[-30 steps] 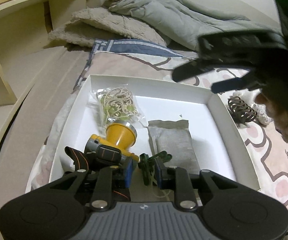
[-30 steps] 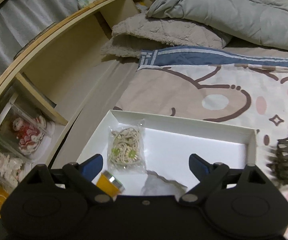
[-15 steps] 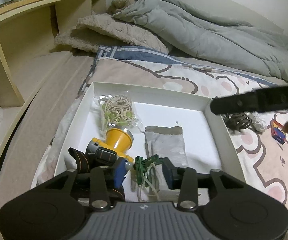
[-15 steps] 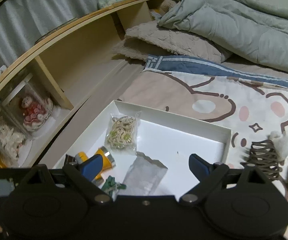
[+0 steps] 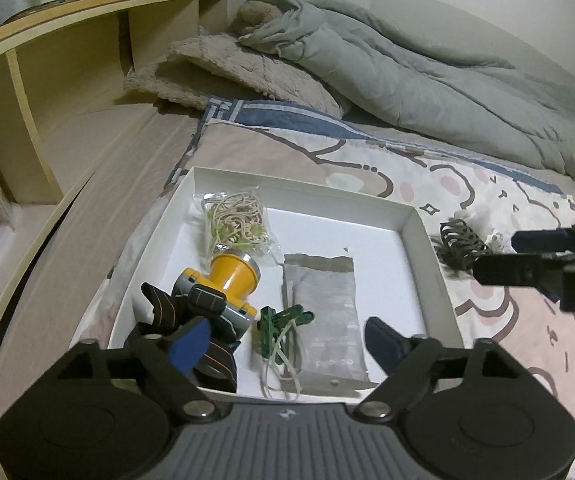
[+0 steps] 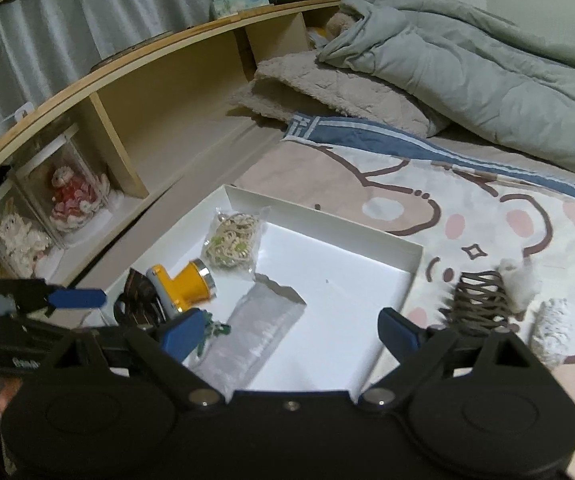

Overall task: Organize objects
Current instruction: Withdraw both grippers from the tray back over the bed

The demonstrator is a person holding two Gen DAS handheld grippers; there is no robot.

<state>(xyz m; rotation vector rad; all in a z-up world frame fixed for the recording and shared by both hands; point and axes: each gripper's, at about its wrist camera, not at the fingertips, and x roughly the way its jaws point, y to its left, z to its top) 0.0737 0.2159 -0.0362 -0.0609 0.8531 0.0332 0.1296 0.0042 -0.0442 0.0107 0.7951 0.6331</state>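
Left wrist view shows the left gripper (image 5: 287, 340) with jaws just opened wide above the green clip (image 5: 281, 322), now released in the near part of the white box (image 5: 423, 240), while the right gripper (image 6: 291, 336), jaws apart and empty, faces the brown hair claw (image 6: 481, 298) on the bed to the right, probably next.

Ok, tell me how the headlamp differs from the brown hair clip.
The headlamp lies inside the white box; the hair clip lies outside it on the bedspread. The headlamp is yellow and grey with a black strap; the hair clip is dark brown and made of open, spaced teeth. The headlamp looks bulkier. Neither is held by a gripper.
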